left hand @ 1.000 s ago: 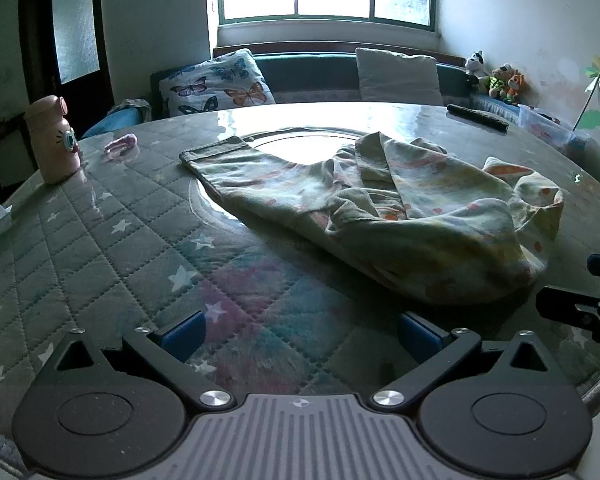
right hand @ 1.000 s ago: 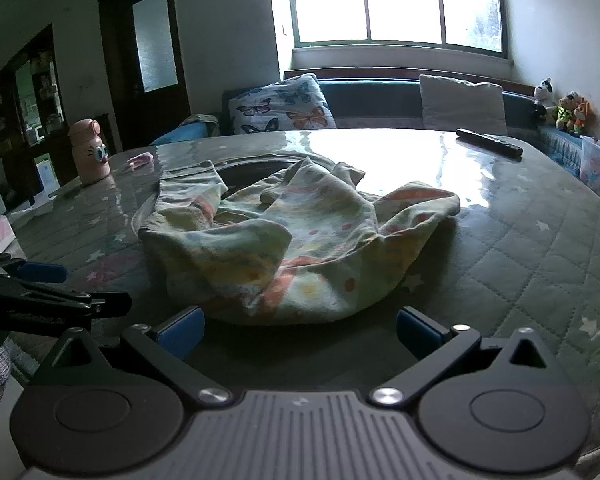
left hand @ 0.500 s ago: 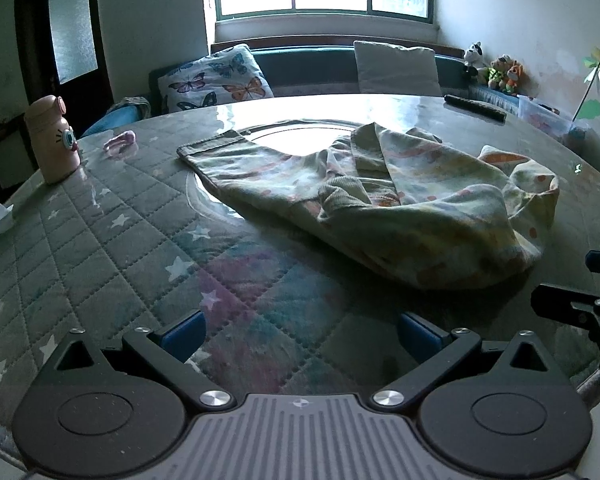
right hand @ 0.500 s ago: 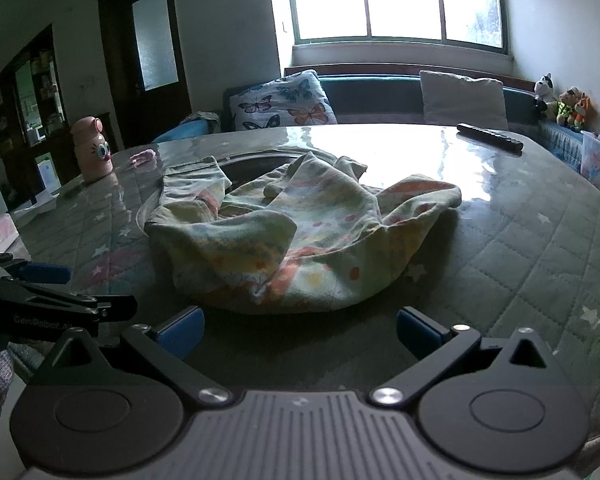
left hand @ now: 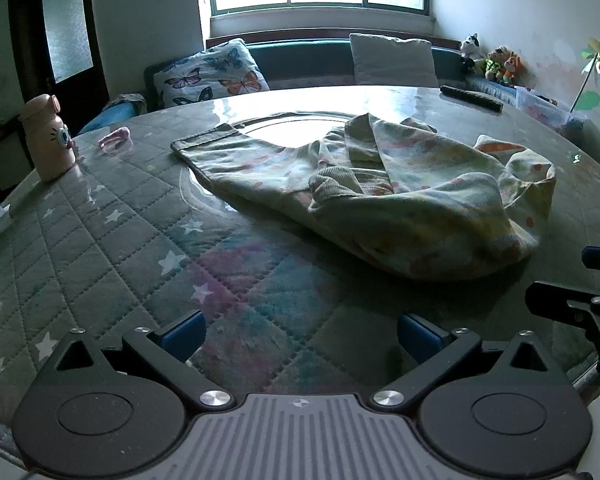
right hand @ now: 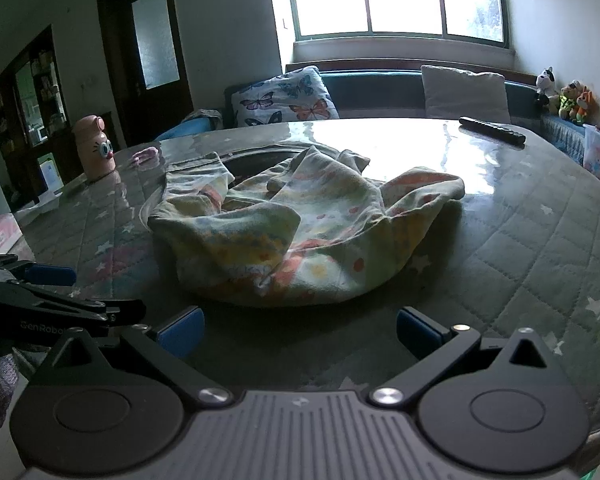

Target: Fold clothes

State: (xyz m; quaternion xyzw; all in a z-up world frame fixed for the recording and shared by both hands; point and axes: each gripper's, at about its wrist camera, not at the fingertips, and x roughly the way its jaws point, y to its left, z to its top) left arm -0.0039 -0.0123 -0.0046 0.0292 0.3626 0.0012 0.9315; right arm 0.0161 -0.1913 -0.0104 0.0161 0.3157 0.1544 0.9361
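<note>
Clothes first: one pale printed garment (left hand: 384, 196) lies crumpled on the quilted surface (left hand: 100, 248), not yet folded as far as I can judge. From my left fingers (left hand: 300, 330) it sits at about one o'clock, with its long axis running from a flat, straight-edged end at eleven o'clock toward a bunched heap at two o'clock. From my right fingers (right hand: 298, 330) the same garment (right hand: 300, 236) lies almost dead ahead at twelve o'clock, and its rumpled near edge is close in front of the blue pads.

Both pairs of fingers are spread wide and grip nothing; each hovers over bare quilting short of the cloth. In the left view my right tool shows at three o'clock, beside the heaped end. In the right view my left tool sits at nine o'clock, clear of the fabric.

My reading is that the right fingers are nearer the cloth, since the bunched end lies just ahead of them, while the left must reach further, out to the flat end at eleven o'clock. The heap needs spreading along that long axis before any fold will lie neat.

A pink bottle (left hand: 48, 140) stands at ten o'clock in the left view, well apart from the garment, and a dark remote (right hand: 492, 130) lies beyond it at one o'clock in the right view.
</note>
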